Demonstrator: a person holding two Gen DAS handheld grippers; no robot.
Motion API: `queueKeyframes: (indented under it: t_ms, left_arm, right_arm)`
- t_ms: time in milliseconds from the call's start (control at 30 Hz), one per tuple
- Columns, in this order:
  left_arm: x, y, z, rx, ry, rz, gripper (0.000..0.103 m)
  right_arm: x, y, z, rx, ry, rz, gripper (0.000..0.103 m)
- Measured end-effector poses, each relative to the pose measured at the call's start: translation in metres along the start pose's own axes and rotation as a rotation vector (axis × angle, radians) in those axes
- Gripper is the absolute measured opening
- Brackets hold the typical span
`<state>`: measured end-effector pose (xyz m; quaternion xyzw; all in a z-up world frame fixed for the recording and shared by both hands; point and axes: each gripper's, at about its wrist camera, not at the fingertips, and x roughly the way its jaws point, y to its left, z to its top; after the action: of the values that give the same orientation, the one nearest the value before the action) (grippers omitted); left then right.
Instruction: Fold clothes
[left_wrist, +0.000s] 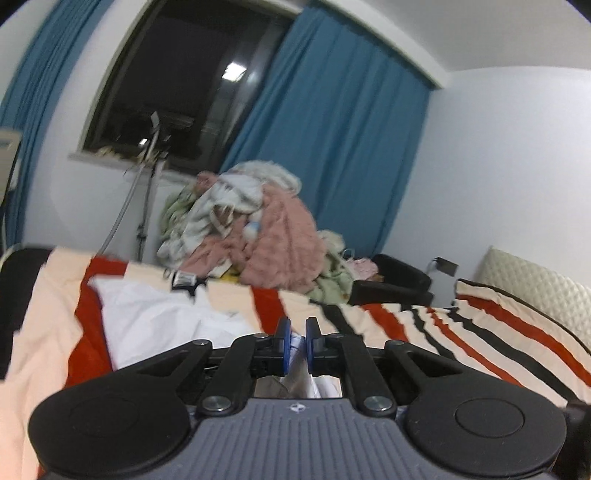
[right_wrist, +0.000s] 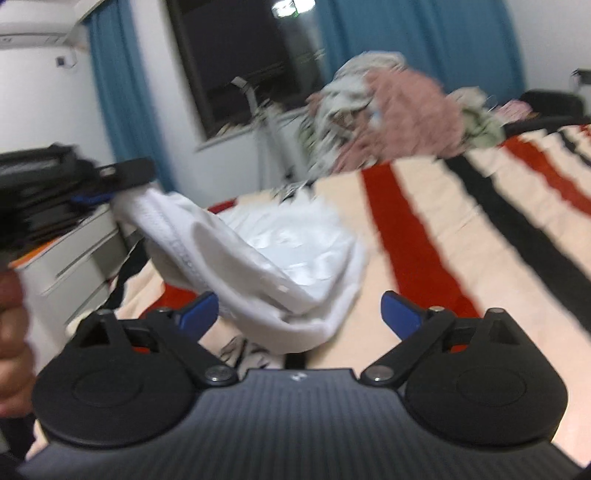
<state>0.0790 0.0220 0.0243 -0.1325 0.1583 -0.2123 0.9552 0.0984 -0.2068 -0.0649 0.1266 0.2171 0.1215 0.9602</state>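
We find a white garment (right_wrist: 280, 251) partly spread on the striped bedspread (right_wrist: 436, 229), left of centre in the right wrist view. One edge of it is raised toward the upper left of that frame, where the left gripper (right_wrist: 110, 184) has it pinched and holds it clear of the bed. The left wrist view confirms this: the blue pads (left_wrist: 283, 341) stand close together at lower centre with a sliver of white cloth between them. The rest of the garment (left_wrist: 166, 321) lies at left centre of that frame.

The right gripper (right_wrist: 299, 314) has its blue fingers wide apart at the bottom of its frame. The near fold of the garment lies just ahead of them, and nothing is held.

We judge the step in hand to be the lifting of one edge of the garment for a fold. Both views are blurred, so we cannot tell which part of the garment is held. The next move appears to call for the right gripper to close on a second edge nearby.

An unsorted heap of clothes (left_wrist: 251, 229) stands beyond the bed at frame centre, below the window (left_wrist: 192, 74).
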Motion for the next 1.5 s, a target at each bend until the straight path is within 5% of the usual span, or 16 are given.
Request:
queueKeyframes:
  t_ms: [433,633,1133,1300,1500]
  left_arm:
    - [0.057,0.056,-0.026,-0.069,0.082,0.023,0.015]
    - [0.046,0.058,-0.023,-0.052,0.086,0.005,0.046]
    - [0.012,-0.02,-0.083,0.286,0.194,-0.075,0.055]
    - [0.026,-0.043,-0.113,0.427,0.145,0.014,0.07]
    - [0.039,-0.067,-0.142,0.571,0.063,0.121,0.073]
  right_arm:
    - [0.063,0.026,-0.011,-0.119,-0.002,-0.047,0.095]
    - [0.059,-0.01,0.0,0.074,-0.004,-0.088,0.095]
    - [0.045,-0.08,0.013,0.408,-0.003,-0.117,0.095]
    - [0.044,-0.087,0.014,0.464,0.015,-0.082,0.095]
    - [0.043,-0.093,0.015,0.504,0.016,-0.071,0.095]
